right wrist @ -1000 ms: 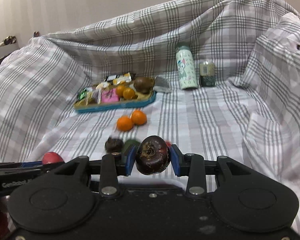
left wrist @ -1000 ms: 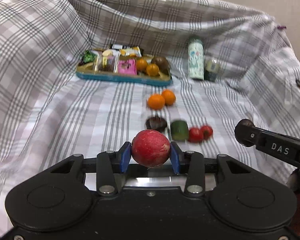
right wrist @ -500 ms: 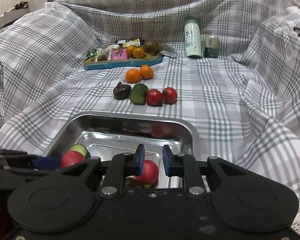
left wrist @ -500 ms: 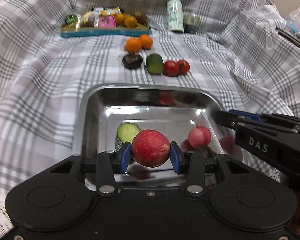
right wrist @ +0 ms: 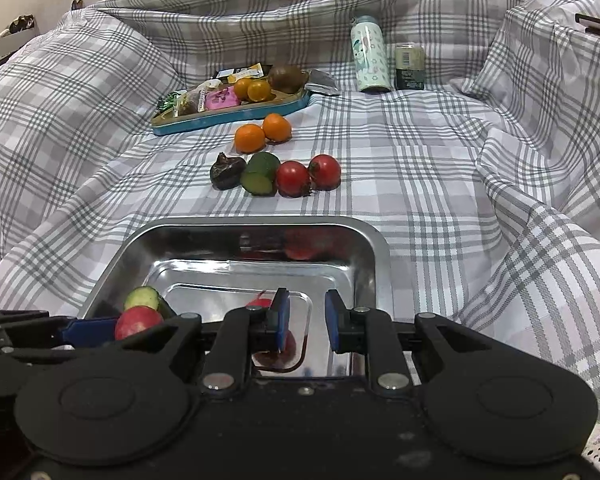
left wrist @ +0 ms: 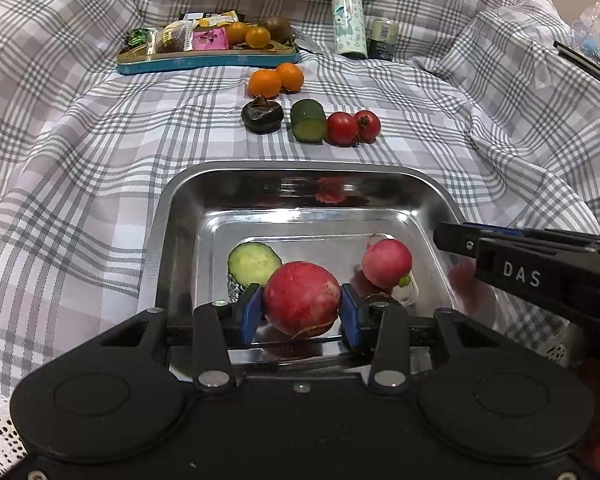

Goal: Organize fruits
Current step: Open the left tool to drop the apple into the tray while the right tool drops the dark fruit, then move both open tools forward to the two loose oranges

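Over the metal tray [left wrist: 172, 208], left gripper [left wrist: 302, 312] clamps a red radish [left wrist: 302, 298]; right gripper [right wrist: 303, 322] w/ fingers apart, empty; cucumber slice [left wrist: 254, 262] & pink radish [left wrist: 386, 263] lie just beyond.

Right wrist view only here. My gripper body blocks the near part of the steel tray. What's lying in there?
Observer: A pink radish lies on the tray floor, to the right of a cucumber piece.
Operator: Is the left gripper gripping that red fruit, or just beside it?
Observer: The left gripper is shut on the red fruit, with both jaws against its sides.
Operator: Is it touching the radish?
Observer: No. The left wrist view shows bare tray between them.
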{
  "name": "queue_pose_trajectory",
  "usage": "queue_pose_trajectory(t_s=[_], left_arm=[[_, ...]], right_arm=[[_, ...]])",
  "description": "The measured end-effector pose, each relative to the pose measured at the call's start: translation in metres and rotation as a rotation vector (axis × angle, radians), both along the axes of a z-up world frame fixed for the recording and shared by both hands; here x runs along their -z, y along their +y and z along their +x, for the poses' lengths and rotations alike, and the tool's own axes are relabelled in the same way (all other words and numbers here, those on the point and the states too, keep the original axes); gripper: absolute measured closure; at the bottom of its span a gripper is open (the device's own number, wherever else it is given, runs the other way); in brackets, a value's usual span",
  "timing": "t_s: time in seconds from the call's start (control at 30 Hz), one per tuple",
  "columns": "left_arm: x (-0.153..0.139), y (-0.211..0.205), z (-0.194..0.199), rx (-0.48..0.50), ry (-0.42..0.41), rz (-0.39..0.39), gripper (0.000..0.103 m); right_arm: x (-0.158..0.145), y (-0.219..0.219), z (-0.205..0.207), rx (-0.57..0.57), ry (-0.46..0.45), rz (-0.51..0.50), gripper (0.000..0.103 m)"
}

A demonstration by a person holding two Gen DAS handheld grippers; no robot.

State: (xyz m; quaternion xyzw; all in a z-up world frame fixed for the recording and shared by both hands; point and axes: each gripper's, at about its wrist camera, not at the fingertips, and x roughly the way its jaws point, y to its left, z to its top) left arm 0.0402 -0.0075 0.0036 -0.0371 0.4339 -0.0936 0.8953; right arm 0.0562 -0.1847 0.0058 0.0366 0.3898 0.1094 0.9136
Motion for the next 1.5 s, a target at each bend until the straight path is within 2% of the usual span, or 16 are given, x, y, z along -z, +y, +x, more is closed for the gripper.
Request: queue_pose_trajectory(t_s=[0.3,0.67,1.13,1.5], left_arm=[[-0.016,-0.005,-0.006,0.017,-0.073,0.036,0.054],[-0.020,0.003,0.010,-0.032,-0.090,0.022,0.055],[-0.042,0.025,0.072,-0.110,-0.205,0.048,0.054],[-0.048,0.034,0.142,-0.131,-0.243,0.031,0.054]], right_arm=[[-0.002,0.002,0.001,-0.009,-0.005,0.007,0.081],[-0.006,0.002,0.012,-0.013,-0.027,0.007,0.081],[-0.026,0.009,0.074,-0.007,-0.148,-0.028,0.081],[-0.033,0.020,0.141,-0.011,-0.193,-0.028,0.081]])
